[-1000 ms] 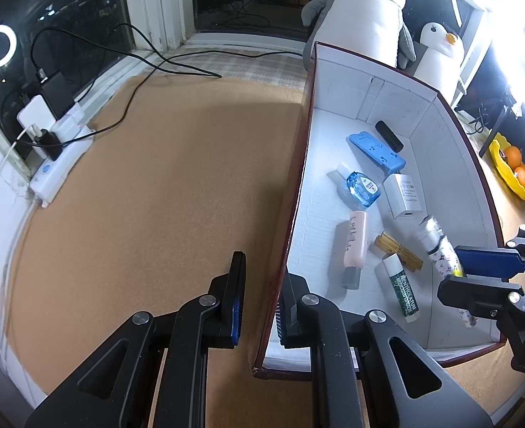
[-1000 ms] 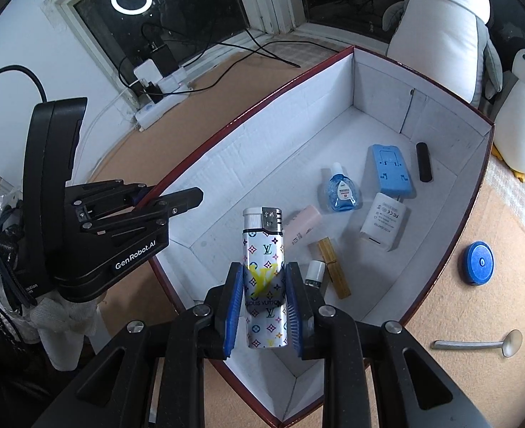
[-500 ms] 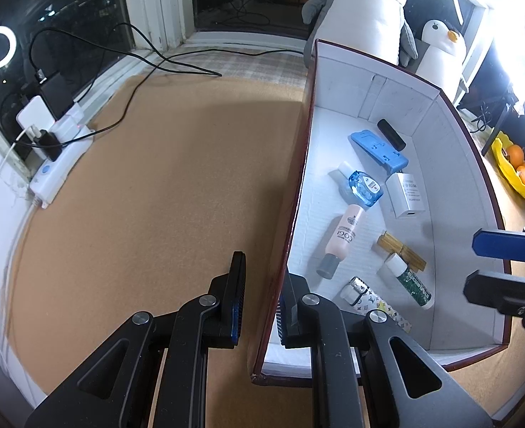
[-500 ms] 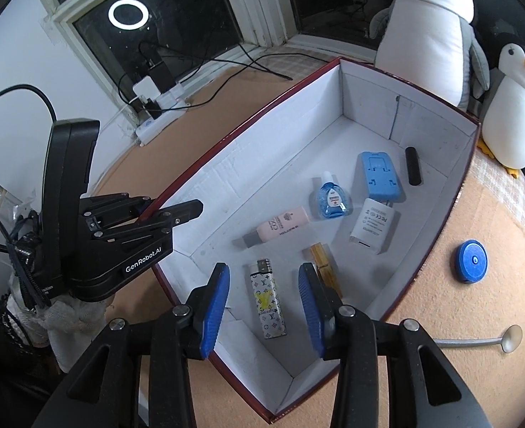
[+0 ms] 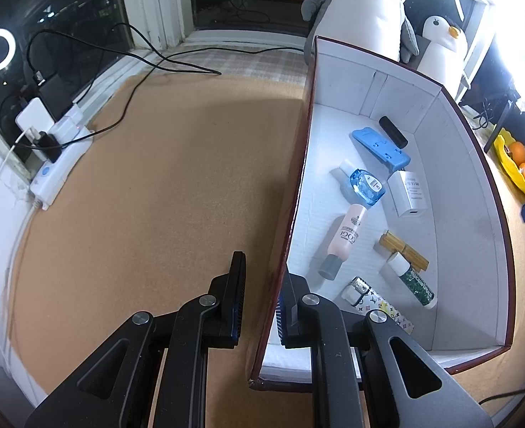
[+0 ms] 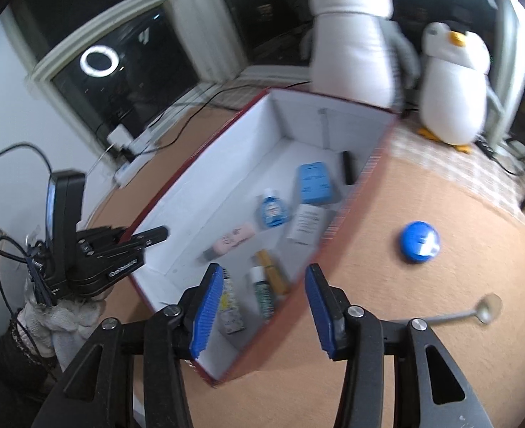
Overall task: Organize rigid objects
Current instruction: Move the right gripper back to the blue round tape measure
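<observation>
A red box with a white inside holds several small items. The patterned lighter lies flat near its front corner, beside a green lip balm and a pink tube. My left gripper is shut on the box's left wall, one finger on each side. My right gripper hovers over the box's near right corner; its jaws are opening and nothing is between them. The lighter lies below its left finger. A blue round cap and a metal spoon lie on the cork mat outside.
Two penguin plush toys stand behind the box. A power strip with cables sits at the mat's left edge, and a yellow bowl of oranges at the far right. A gloved hand holds the left gripper.
The right gripper let go of the lighter, which now lies in the box, then opened wider and drew back up and to the right. The left gripper kept still.
</observation>
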